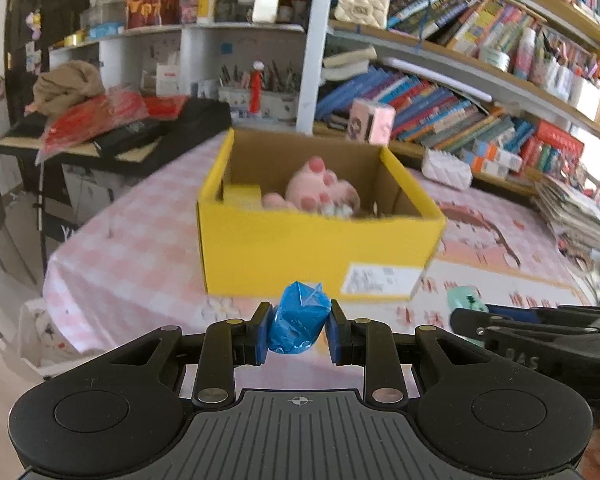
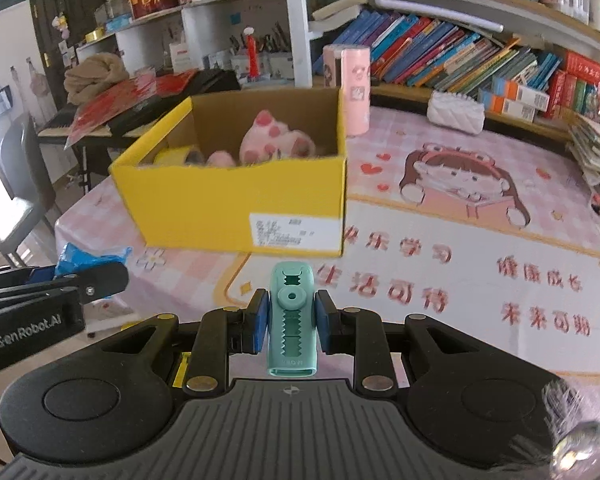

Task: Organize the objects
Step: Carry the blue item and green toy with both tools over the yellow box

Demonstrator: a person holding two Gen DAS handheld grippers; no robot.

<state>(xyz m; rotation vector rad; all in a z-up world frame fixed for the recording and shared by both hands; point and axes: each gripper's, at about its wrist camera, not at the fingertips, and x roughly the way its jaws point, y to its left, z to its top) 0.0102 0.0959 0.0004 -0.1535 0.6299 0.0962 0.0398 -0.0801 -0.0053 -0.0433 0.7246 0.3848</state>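
Blue plastic-wrapped bundle (image 1: 298,318): crinkled, roughly cylindrical, clamped between the blue-padded fingers of the left gripper (image 1: 298,334), held above the worktop (image 1: 132,248) just in front of the yellow box. Teal plastic clip-like item (image 2: 292,320): elongated, toothed slot along its length and a round boss near the far end, clamped lengthwise between the fingers of the right gripper (image 2: 291,322), also above the worktop and short of the box. Yellow cardboard box (image 1: 300,240): open-topped, brown inside, white printed label on its near face, standing on the worktop. Contents: pink plush paw (image 1: 320,188) with darker pink pads, leaning toward the right half; yellow tape roll (image 2: 180,155) at the left end. Worktop covering: pink-and-white check cloth with a cartoon girl and red characters. Beyond the box: pink cylindrical container (image 2: 354,88) just behind its far right corner; white quilted pouch (image 2: 456,112) further right, near the bookshelf (image 2: 460,52). The two grippers sit side by side, near each other.
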